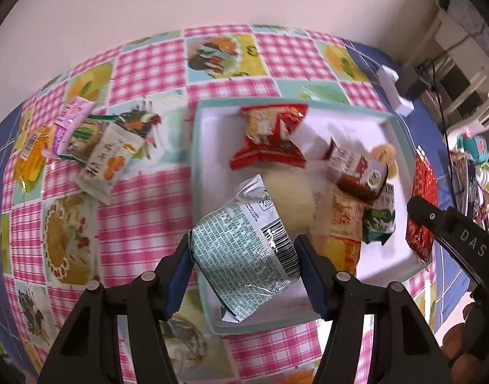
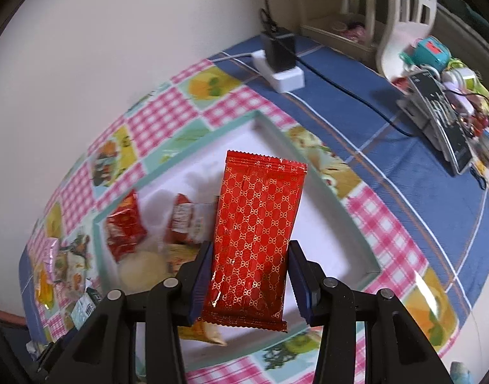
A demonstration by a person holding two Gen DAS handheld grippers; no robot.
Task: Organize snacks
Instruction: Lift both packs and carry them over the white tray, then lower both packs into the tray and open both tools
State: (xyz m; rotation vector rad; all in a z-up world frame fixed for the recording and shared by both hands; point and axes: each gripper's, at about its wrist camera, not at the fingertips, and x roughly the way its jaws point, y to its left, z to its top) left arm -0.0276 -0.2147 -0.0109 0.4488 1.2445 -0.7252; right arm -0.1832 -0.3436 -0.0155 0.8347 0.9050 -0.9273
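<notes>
Left gripper (image 1: 244,265): clamped on a silver packet (image 1: 247,252), held over the near left corner of the tray (image 1: 395,128).
Right gripper (image 2: 249,275): clamped on a red packet (image 2: 255,233), long axis running away from the jaws, over the tray's right half.
Relation: tray directly beneath both; right side barest.
Loose snacks (image 1: 81,147): far left, on the tablecloth (image 1: 148,211).
Writing: "DAS" on the right gripper; packet print illegible.

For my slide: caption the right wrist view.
Right gripper holds a red packet over the snack tray on a checked tablecloth.
</notes>
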